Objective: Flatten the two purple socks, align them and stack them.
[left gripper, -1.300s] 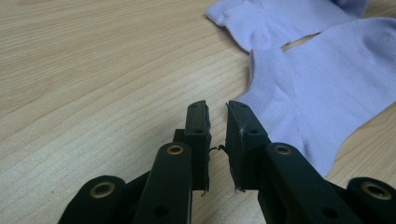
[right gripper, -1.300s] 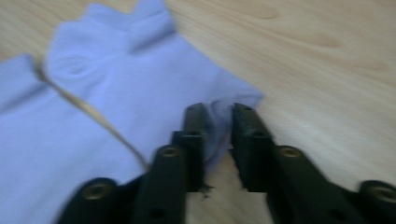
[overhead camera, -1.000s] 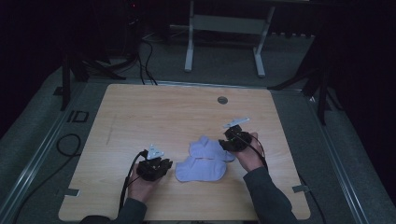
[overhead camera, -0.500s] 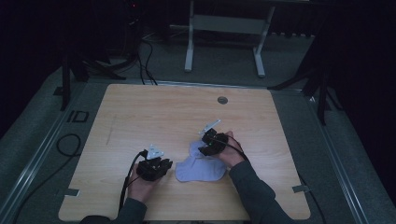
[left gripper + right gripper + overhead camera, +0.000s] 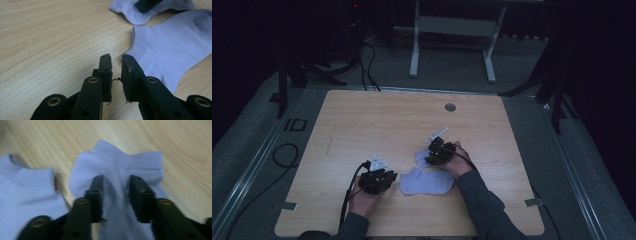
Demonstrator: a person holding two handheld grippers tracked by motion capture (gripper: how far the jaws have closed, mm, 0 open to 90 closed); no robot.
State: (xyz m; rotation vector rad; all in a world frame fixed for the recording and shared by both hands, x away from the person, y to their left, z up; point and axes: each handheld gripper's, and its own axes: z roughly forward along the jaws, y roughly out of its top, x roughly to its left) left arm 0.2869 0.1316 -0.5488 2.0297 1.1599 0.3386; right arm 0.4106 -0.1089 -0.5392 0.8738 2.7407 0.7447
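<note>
Socks, two of them, pale lilac, lie on the bench just below the middle of the high view. The far sock (image 5: 423, 159) sits partly under the right tool (image 5: 435, 156); the near sock (image 5: 427, 182) lies flat just below it, toward the lower centre of the frame, the two close together and perhaps touching at one edge.

In the right tool's view the far sock (image 5: 120, 170) fills the centre, cuff toward the top, with fabric running between the jaws. Those jaws have just been closing, yet a gap remains and the pads do not look pressed onto the cloth, so I read them as apart with the sock between them. The left tool (image 5: 377, 180) rests on the bench at lower left of the near sock (image 5: 170, 50), jaws parted by a narrow slit with nothing in it, the cuff just to the right of its tip.

The step in hand looks like taking hold of the far sock. Next, the right tool likely needs to finish pinching a fold of fabric, while the left reaches for the near sock's cuff.
</note>
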